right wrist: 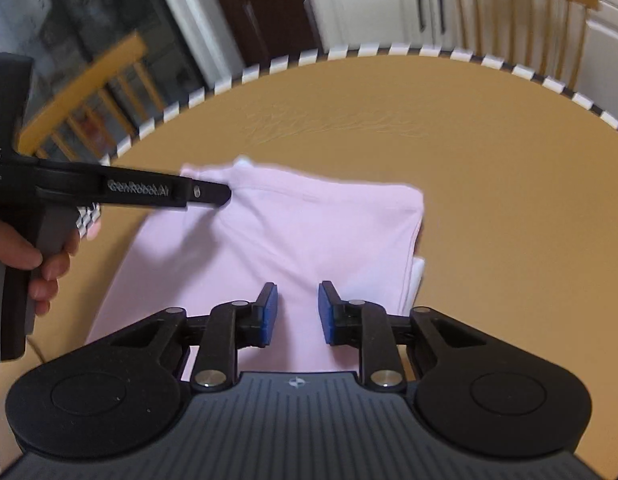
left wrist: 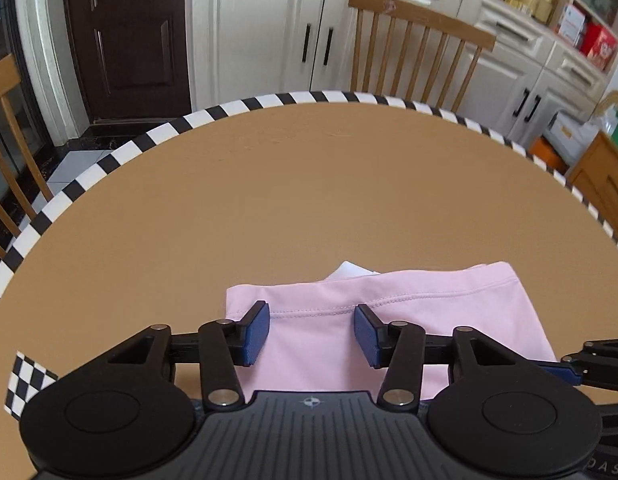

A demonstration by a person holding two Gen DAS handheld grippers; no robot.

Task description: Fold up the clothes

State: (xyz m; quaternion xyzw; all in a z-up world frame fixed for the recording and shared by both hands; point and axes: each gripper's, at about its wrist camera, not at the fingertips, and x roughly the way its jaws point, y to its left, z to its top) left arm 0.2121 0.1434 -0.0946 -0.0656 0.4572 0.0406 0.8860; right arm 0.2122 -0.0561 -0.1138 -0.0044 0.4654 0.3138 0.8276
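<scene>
Left wrist view is showing your left gripper (left wrist: pixel 311 330) hanging over the near part of the folded pale pink cotton garment (left wrist: pixel 409 312), blue pads spread moderately wide with nothing pinched between them. The garment is lying flat on the round tan table with the black-and-white checked rim (left wrist: pixel 245 106), close to your side. Bare tabletop is stretching away beyond the cloth to the far rim and out to the left. A white inner layer (left wrist: pixel 351 271) is peeking out at the far fold. In the right wrist view your right gripper (right wrist: pixel 297 312) is hovering over the cloth's near edge, jaws narrow but parted, gripping nothing. The garment's long axis is running from near-left to far-right there; motion blur is softening that picture
</scene>
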